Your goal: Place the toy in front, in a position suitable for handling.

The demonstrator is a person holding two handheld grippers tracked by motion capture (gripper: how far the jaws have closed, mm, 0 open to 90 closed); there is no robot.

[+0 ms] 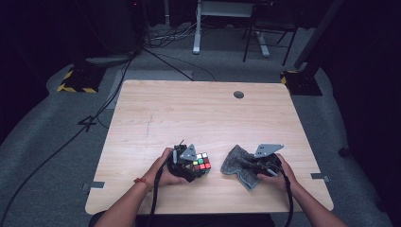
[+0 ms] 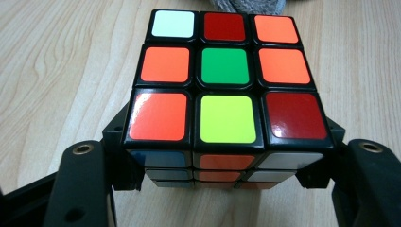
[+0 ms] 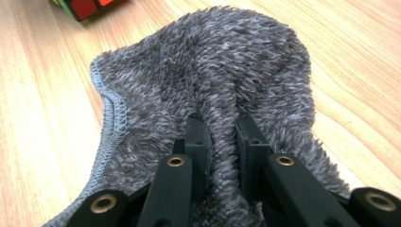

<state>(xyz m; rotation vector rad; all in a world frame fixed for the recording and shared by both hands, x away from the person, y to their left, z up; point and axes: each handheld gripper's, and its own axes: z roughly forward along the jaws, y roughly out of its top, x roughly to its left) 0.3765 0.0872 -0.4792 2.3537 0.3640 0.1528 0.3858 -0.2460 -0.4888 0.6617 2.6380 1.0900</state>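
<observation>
Left claw [image 2: 227, 184] is gripping a puzzle cube [image 2: 226, 80] by its lower sides; the cube is sitting on the wooden bench [image 1: 198, 113] near the front edge, and its underside and far faces are lying out of sight. Its glossy square stickers are showing white, red, orange, green and yellow in black plastic. Right claw [image 3: 221, 137] is clenching a ridge of a fluffy grey cloth [image 3: 208, 71] with a stitched hem, lying just beside the cube. No writing is showing.
</observation>
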